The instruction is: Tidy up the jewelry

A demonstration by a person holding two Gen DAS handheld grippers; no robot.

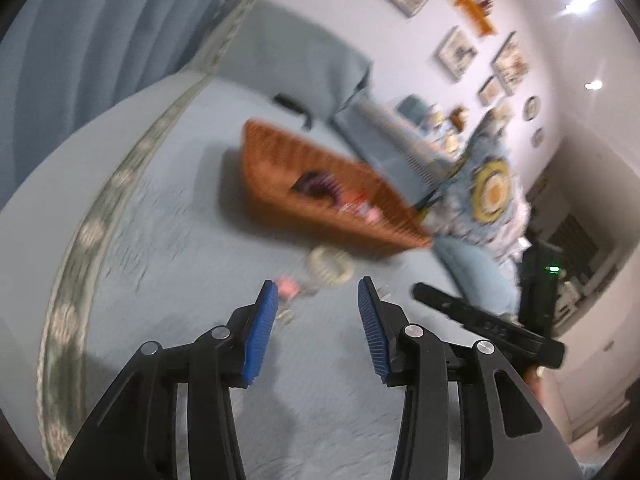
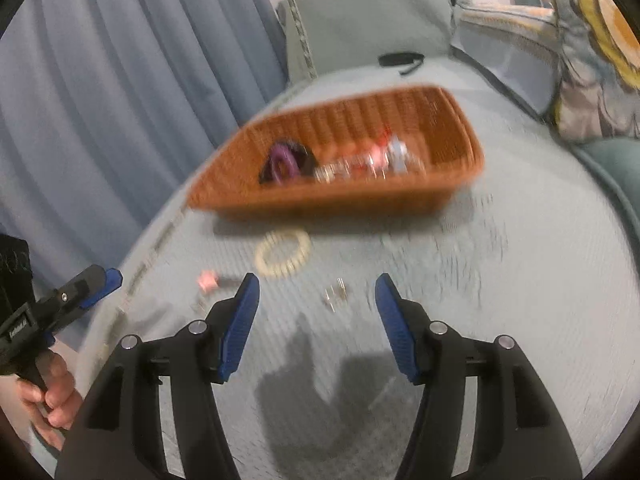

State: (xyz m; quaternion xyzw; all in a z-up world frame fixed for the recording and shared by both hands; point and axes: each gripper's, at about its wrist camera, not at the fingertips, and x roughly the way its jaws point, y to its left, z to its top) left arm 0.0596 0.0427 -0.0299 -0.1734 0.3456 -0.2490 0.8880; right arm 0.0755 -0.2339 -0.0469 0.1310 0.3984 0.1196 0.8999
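An orange wicker basket (image 2: pixel 452 120) stands on the pale blue bedspread; it also shows in the left wrist view (image 1: pixel 272 160). Inside lie a purple ring-shaped piece (image 2: pixel 282 162) and a blurred heap of red and silver jewelry (image 2: pixel 372 162). In front of the basket lie a cream bead bracelet (image 2: pixel 284 254), also in the left wrist view (image 1: pixel 330 266), a small pink piece (image 2: pixel 208 280) and small metal earrings (image 2: pixel 336 296). My right gripper (image 2: pixel 316 284) is open and empty above the earrings. My left gripper (image 1: pixel 318 292) is open and empty, just short of the bracelet.
Blue curtains (image 2: pixel 120 80) hang at the left. A grey-green pillow (image 2: pixel 368 20) and a black object (image 2: pixel 400 60) lie behind the basket. A patterned cushion (image 2: pixel 592 52) sits at the right. The bed's trimmed edge (image 1: pixel 100 220) curves along the left.
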